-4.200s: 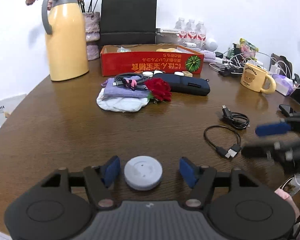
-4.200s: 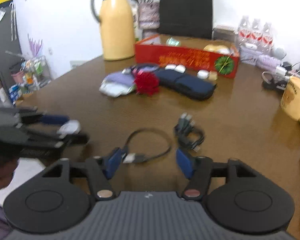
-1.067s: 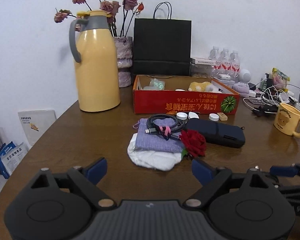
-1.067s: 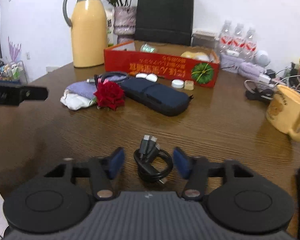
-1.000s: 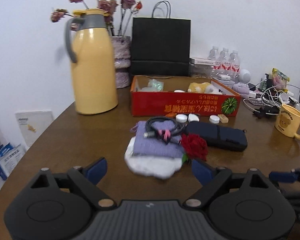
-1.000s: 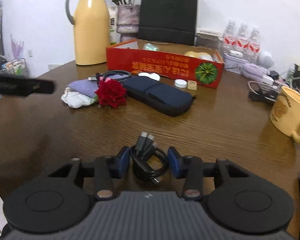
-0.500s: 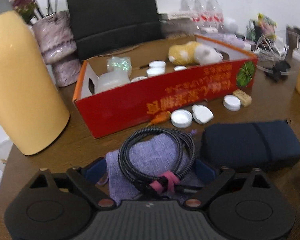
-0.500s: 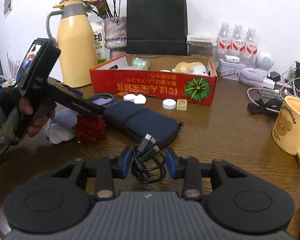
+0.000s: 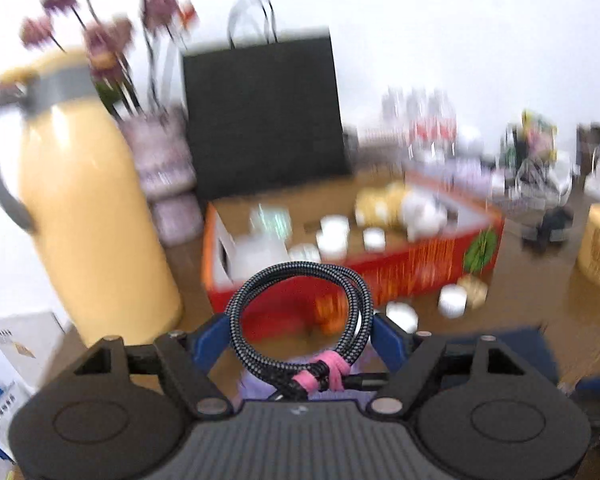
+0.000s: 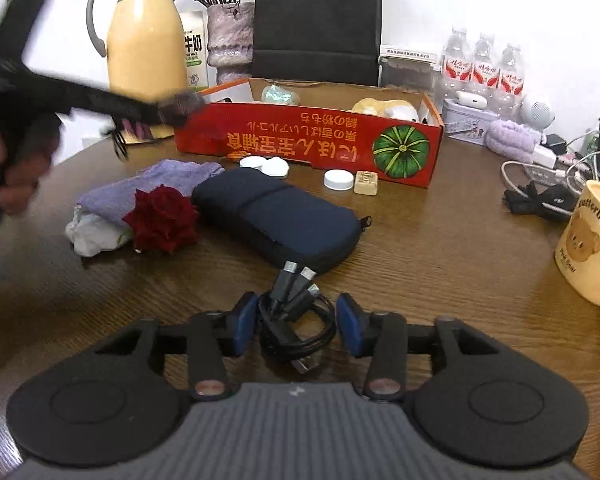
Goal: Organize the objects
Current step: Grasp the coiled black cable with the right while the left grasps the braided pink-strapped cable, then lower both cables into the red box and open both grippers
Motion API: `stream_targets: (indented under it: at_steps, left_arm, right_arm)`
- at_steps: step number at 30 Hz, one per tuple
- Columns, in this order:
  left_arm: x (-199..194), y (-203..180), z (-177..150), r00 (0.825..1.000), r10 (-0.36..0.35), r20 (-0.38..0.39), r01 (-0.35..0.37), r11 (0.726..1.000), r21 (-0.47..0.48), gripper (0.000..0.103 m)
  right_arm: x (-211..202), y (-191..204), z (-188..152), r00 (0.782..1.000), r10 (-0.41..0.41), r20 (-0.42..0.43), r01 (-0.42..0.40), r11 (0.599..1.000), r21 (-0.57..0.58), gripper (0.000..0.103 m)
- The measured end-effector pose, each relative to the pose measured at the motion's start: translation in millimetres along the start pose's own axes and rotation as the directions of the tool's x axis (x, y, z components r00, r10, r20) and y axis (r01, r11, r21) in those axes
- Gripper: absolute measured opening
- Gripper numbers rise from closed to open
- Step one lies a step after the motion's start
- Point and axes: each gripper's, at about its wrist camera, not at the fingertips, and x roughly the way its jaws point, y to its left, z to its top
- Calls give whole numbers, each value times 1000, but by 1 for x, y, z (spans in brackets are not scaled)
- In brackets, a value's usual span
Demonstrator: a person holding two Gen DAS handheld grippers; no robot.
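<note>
A braided black-and-white cable coil (image 9: pixel 300 270) with a pink tie sits between the blue pads of my left gripper (image 9: pixel 300 336). The jaws are closing and both pads press its sides. The coil hangs in the air in front of the red cardboard box (image 9: pixel 420 264). In the right wrist view that gripper (image 10: pixel 176 110) is a blur by the box's (image 10: pixel 300 140) left end, held by a hand. My right gripper (image 10: pixel 296 320) has a small black USB cable bundle (image 10: pixel 300 336) between its pads, low over the table. Its jaws are easing open slightly but still touch the bundle.
A navy pouch (image 10: pixel 276 212), a red rose (image 10: pixel 162 220) and a purple cloth (image 10: pixel 156 180) over a white one lie before the box. White caps (image 10: pixel 338 179) sit by its front. A yellow thermos (image 10: pixel 146 40), black bag (image 10: pixel 316 20) and yellow mug (image 10: pixel 592 240) stand around.
My left gripper came down on the braided coil on the purple cloth, narrowed on it and lifted it toward the red box. My right gripper moved forward with the black cable toward the navy pouch.
</note>
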Motion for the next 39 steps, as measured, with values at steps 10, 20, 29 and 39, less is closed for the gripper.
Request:
stream_targets:
  at_steps: [10,20,29,39]
  left_arm:
    - [-137,-27,-26,993,-69,96,74,996,-44,76]
    - [-214,-44,-71,989,-127,71,138,972,-191,76]
    - [-164,-32,-39,979,-193,65,200,971,-130,76]
    - [79,-14,115,951,-265,-160,263,964,-36,76]
  right_arm:
    - [-69,19,-11,996,20,90,-23,999,31,37]
    - [-158,27,-32,984,45,173,-48,999,9,37]
    - [-143,-7,-1,973,64,224,-86,992,90,37]
    - [10,-83,197,981,34,193,-57,992,110,37]
